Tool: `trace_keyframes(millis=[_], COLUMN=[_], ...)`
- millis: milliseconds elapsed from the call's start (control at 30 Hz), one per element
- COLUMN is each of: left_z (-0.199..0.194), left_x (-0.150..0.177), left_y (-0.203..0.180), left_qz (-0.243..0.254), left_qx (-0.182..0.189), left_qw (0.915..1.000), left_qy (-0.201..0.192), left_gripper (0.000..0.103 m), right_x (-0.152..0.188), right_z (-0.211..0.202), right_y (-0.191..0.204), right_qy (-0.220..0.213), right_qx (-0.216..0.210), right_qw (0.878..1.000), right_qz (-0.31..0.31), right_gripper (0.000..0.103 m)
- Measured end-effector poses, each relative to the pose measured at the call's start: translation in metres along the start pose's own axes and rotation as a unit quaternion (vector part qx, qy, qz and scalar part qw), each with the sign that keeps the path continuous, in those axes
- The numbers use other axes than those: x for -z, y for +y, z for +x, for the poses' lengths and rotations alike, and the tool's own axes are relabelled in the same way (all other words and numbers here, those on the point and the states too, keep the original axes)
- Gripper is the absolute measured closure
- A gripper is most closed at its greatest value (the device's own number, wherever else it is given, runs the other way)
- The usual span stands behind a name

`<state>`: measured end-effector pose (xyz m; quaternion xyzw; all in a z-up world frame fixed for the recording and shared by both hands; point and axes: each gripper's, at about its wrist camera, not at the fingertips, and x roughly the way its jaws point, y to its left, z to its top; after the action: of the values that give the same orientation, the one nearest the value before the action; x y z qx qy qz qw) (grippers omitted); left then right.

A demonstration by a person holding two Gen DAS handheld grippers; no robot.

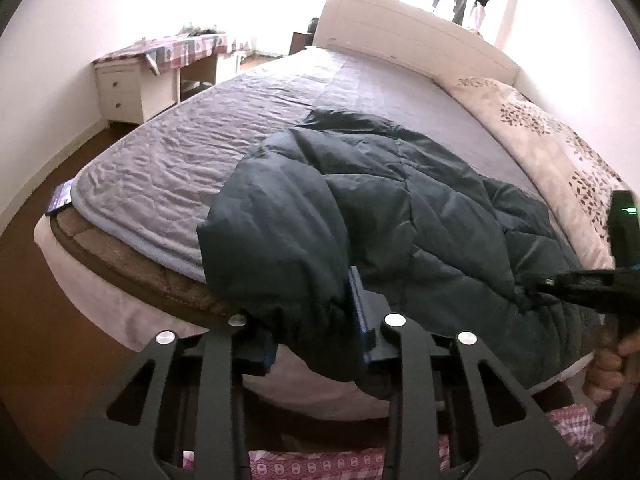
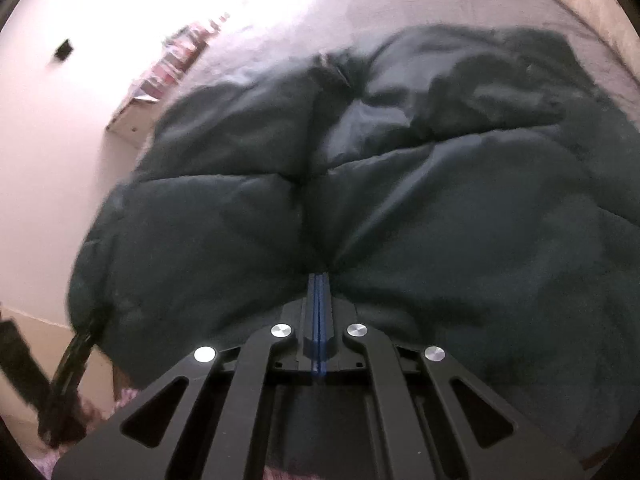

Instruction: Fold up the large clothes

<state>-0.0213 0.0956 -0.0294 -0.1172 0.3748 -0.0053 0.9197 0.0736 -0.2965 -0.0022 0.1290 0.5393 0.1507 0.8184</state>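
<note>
With the dark puffer jacket (image 1: 400,208) draped over the bed's (image 1: 168,168) 6 o'clock edge, the left gripper (image 1: 316,320) stands apart around its sleeve cuff and the right gripper (image 2: 318,304) is pinched on its hem, so the person should clamp the cuff before lifting both evenly toward 12 o'clock

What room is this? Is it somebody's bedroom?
Yes, most likely a bedroom. A big bed with a headboard fills the room, a flowered quilt lies along one side, and a small desk with drawers stands by the wall. A dark puffy jacket lies on the bed.
</note>
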Motion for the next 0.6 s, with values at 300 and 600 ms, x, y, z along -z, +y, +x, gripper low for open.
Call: trace_keyframes(millis=[300, 600], left_z=[0.001, 0.006], left_x=[0.000, -0.002], left_y=[-0.003, -0.003], left_qz=[0.005, -0.003], left_qx=[-0.003, 0.012], left_qw=[1.0000, 0.9998], left_qy=[0.002, 0.015], left_gripper=[0.075, 0.045], right_x=[0.067, 0.067], right_z=[-0.014, 0.018], right_y=[0.010, -0.017], right_qy=[0.046, 0.077], right_qx=[0.005, -0.020], right_qw=[0.998, 0.997], right_qz=[-0.047, 0.001], right_gripper=[0.103, 0.103])
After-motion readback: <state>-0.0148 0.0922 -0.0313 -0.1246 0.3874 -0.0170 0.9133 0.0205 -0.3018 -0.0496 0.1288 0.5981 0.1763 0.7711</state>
